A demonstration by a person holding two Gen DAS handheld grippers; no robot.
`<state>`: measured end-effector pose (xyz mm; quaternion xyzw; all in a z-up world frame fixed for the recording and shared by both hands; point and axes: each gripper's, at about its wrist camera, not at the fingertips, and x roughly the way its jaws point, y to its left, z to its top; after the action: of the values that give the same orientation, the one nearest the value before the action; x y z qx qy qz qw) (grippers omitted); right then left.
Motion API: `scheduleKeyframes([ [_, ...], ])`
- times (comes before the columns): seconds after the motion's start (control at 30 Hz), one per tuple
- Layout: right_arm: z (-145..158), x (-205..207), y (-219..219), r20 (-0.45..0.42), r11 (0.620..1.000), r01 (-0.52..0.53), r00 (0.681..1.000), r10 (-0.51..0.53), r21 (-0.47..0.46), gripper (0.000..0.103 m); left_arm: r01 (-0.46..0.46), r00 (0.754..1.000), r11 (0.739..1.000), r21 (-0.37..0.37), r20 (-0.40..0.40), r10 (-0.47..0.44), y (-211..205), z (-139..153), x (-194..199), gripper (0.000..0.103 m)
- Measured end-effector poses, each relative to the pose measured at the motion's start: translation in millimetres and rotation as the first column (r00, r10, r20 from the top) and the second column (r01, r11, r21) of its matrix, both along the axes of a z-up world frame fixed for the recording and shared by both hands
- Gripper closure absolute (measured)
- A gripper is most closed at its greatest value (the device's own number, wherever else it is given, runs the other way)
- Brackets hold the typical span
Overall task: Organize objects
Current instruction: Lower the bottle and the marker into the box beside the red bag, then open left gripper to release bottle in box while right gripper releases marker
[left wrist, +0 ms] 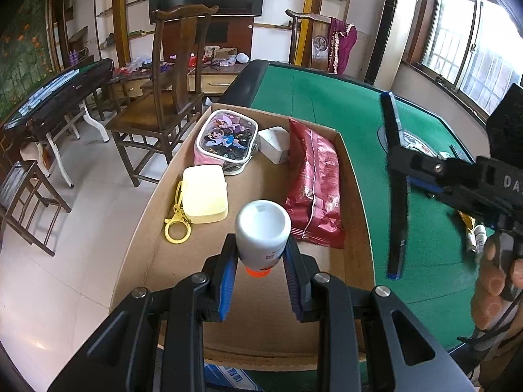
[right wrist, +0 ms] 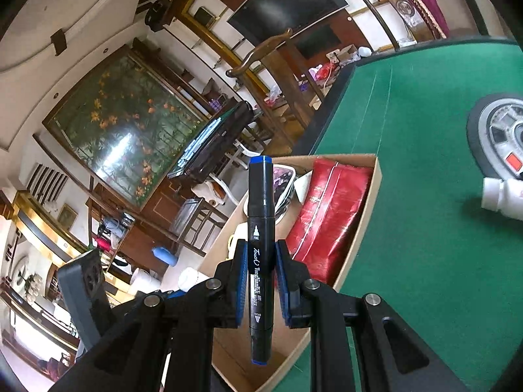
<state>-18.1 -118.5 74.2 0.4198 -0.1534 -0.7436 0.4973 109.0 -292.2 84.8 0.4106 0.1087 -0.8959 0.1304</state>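
**A:** What's on your green felt desk (left wrist: 327, 98)?

**B:** An open brown cardboard box (left wrist: 354, 196) sits at its left edge. Inside it lie a red foil pouch (left wrist: 313, 183), a clear cartoon-printed zip pouch (left wrist: 225, 137), a pale yellow plastic case (left wrist: 204, 197) with a yellow clasp, and a small white block (left wrist: 274, 143).

**A:** And your claws?

**B:** Your left claw (left wrist: 261, 261) is clamped on a white plastic bottle with an orange end (left wrist: 263, 228), held above the box's near end. Your right claw (right wrist: 260, 271) grips a black marker with blue ends (right wrist: 260, 248) around its middle, over the box's right wall.
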Motion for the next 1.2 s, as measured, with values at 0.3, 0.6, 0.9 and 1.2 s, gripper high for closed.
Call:
scheduleKeyframes([
  [0.3,-23,-5,-9,0.026,0.999,0.0,1.0,-0.002,0.053,0.085,-0.001,1.0,1.0,-0.014,0.029,0.001,-10,-4,-14,0.076],
  [0.6,-36,-13,-14,0.035,0.996,0.01,0.999,-0.013,0.091,0.085,0.033,0.995,0.999,-0.043,0.093,-0.029,-16,-11,-57,0.076],
  [0.9,-41,-17,-17,0.032,0.994,0.018,0.999,-0.022,0.111,0.085,0.052,0.985,0.996,-0.067,0.167,-0.041,-21,-23,-96,0.076],
  [1.2,-43,-20,-13,0.037,0.994,0.028,0.999,-0.033,0.108,0.085,0.089,0.979,0.995,-0.049,0.189,-0.078,-8,-29,-117,0.076],
])
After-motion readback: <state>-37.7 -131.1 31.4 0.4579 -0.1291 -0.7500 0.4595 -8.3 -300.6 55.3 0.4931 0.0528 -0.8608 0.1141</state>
